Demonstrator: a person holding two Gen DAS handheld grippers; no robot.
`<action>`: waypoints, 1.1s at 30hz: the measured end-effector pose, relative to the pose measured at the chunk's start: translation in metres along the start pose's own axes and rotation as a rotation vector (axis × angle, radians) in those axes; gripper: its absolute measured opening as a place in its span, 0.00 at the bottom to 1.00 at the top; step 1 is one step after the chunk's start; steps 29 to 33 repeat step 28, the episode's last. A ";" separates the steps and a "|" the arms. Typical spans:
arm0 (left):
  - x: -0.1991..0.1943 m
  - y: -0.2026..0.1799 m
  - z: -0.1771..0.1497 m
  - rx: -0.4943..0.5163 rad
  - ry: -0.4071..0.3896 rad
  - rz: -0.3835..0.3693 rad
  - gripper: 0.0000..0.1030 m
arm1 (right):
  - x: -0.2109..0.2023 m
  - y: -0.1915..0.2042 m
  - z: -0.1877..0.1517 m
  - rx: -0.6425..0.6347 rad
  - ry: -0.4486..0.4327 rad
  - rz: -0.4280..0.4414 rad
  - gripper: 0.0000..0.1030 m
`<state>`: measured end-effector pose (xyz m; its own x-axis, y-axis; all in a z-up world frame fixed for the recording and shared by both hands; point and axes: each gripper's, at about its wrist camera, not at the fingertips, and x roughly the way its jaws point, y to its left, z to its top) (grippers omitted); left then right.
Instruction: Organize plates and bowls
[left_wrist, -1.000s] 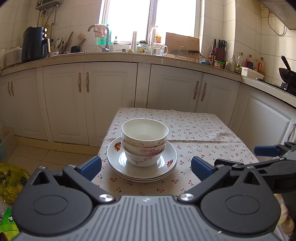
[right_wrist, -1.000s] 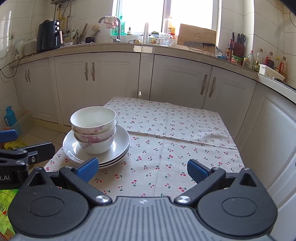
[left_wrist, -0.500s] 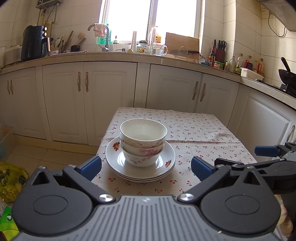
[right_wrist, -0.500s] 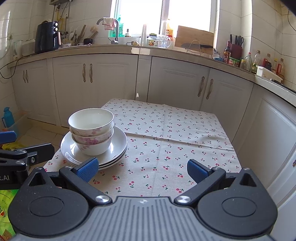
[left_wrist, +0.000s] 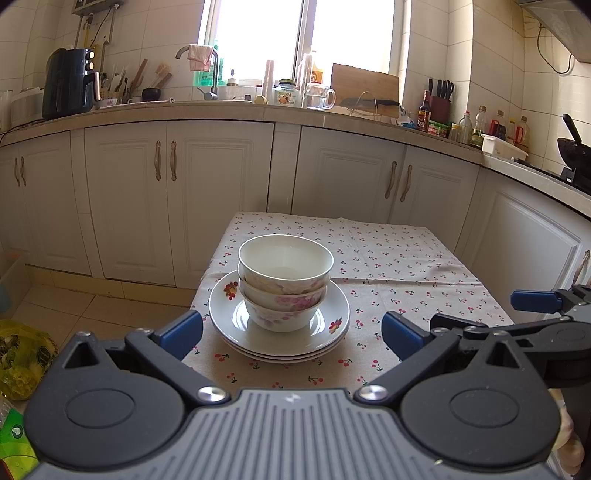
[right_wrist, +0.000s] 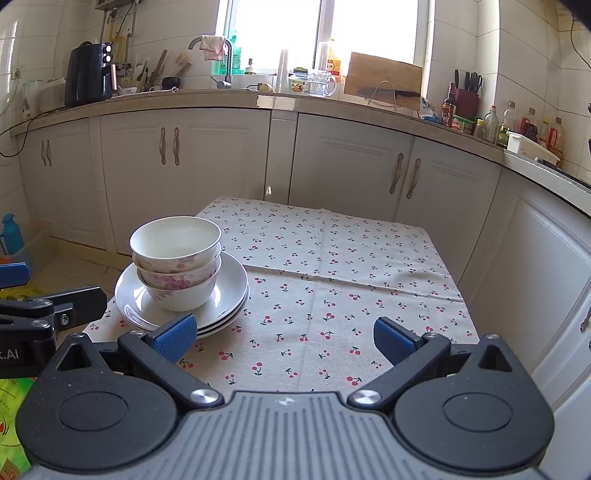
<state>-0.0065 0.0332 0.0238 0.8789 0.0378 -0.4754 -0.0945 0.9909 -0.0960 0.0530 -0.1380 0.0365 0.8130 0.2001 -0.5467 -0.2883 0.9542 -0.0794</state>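
Observation:
Three white floral bowls sit nested on a stack of white plates, at the near left of a small table covered in a cherry-print cloth. My left gripper hovers open just in front of the stack, holding nothing. My right gripper is open too, over the cloth to the right of the stack. In the left wrist view the right gripper shows at the right edge.
White cabinets and a cluttered counter run behind and to the right of the table. A yellow bag lies on the floor at left. A blue bottle stands in a bin at far left.
Both grippers have drifted slightly back and left, so the stack sits a little higher and further right in each view. Neither the jaws nor the dishes have moved.

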 end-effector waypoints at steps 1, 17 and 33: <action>0.000 0.000 0.000 -0.001 0.000 0.000 0.99 | 0.000 0.000 0.000 0.001 -0.001 -0.001 1.00; 0.006 -0.001 -0.002 -0.010 0.007 -0.001 0.99 | 0.005 0.001 -0.001 -0.007 -0.003 -0.026 1.00; 0.008 -0.002 -0.002 -0.013 0.010 -0.005 0.99 | 0.008 0.000 -0.001 -0.009 -0.001 -0.033 1.00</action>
